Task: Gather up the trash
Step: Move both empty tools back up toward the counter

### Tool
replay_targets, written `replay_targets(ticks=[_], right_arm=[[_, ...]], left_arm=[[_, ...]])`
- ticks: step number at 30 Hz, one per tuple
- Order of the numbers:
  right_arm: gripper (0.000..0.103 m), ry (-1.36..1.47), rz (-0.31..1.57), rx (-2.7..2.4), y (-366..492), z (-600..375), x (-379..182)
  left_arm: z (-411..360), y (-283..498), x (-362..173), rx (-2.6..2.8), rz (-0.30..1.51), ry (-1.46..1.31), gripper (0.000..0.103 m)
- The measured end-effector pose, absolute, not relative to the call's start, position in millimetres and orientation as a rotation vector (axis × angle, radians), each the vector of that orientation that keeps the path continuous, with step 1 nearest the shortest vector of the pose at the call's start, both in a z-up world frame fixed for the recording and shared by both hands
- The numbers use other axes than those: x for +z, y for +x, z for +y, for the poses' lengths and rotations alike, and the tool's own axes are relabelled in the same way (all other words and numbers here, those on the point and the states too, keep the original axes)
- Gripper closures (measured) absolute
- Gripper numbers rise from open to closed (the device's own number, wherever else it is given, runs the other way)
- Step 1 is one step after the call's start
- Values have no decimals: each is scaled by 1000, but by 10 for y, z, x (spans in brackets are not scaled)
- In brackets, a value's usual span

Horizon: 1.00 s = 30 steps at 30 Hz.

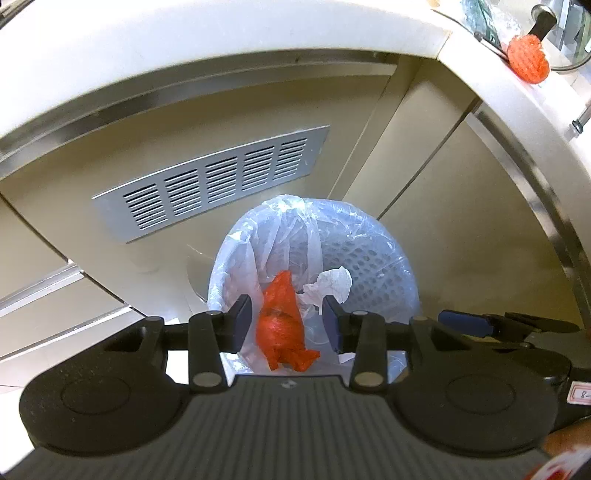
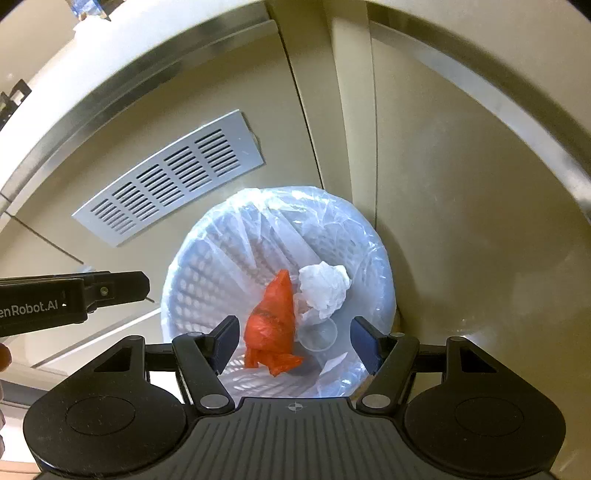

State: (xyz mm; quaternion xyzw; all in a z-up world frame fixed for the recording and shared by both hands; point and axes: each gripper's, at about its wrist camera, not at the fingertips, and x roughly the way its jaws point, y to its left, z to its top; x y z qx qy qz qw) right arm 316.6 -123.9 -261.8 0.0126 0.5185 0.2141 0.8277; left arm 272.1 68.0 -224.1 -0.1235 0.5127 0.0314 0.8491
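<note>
Nearest to us, the left claw hangs over the waste basket with its jaws parted and nothing between the pads; the orange plastic bag that shows in the gap lies down inside the basket, not in the grip. The right claw hovers beside it, spread wider and just as empty. We judge the drop done for this piece.

Inside the basket, the orange bag rests on the near side of the bottom, a crumpled white tissue just beyond it, and a clear plastic cup lies tucked against both. All three sit within the thin liner folded over the basket rim.

The risk we see starts close in: both claws crowd the basket mouth, and a careless pull away could snag the loose liner and drag it off the rim, or tip the light basket.

Farther off, above the basket, a vent grille sits in the cabinet front, which stands just behind the basket. Beyond that, an orange mesh scrubber perches at the desk edge; we could mistake it for trash.
</note>
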Motion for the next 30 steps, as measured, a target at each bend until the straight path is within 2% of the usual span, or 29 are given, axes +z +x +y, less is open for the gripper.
replay_targets(ticks=[14, 30], right_arm=[[36, 47, 1041, 541, 2894, -1276, -2074], [36, 137, 806, 545, 2656, -1762, -1076]], left_arm=[[675, 2391, -1623, 112, 980, -270, 66], [337, 2386, -754, 23, 781, -188, 65]])
